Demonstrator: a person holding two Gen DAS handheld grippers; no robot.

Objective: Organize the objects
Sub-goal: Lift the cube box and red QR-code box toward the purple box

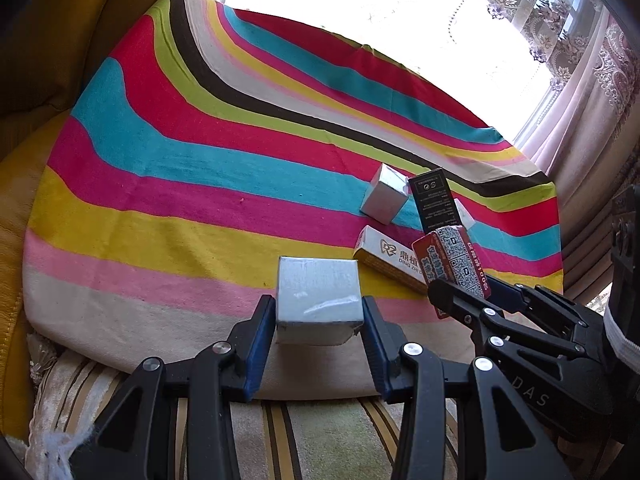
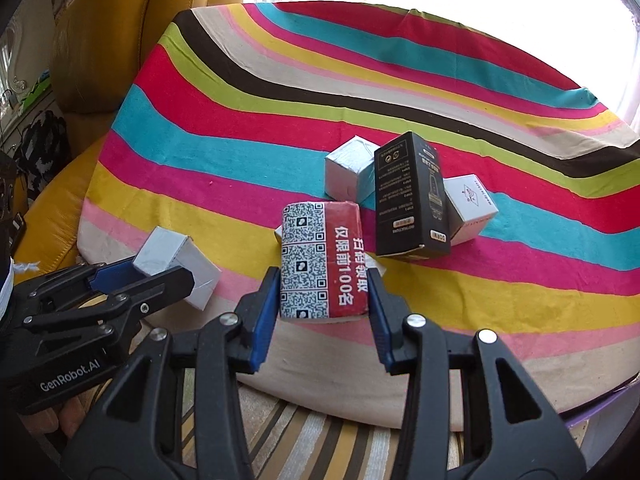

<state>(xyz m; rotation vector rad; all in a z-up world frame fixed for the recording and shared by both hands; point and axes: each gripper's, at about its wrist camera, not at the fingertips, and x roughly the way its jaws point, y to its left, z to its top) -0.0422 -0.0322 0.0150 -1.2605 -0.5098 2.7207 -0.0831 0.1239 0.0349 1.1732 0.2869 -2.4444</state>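
My left gripper (image 1: pixel 318 312) is shut on a silver-grey box (image 1: pixel 318 296), its blue pads pressed on the two sides just above the near edge of the striped cloth (image 1: pixel 180 160). In the right wrist view the same box (image 2: pixel 176 260) sits in the left gripper (image 2: pixel 148 276) at the lower left. My right gripper (image 2: pixel 324 292) is shut on a red pack printed with QR codes (image 2: pixel 324 260), held upright over the cloth (image 2: pixel 240 120). From the left wrist view the pack (image 1: pixel 452 260) and right gripper (image 1: pixel 472 288) are close on the right.
Behind the red pack stand a tall black box (image 2: pixel 408 196), a silver cube (image 2: pixel 348 172) and a small white box (image 2: pixel 470 208). A white and yellow carton (image 1: pixel 388 258) lies flat beside it. A yellow sofa (image 2: pixel 100 40) borders the left; a bright window lies beyond.
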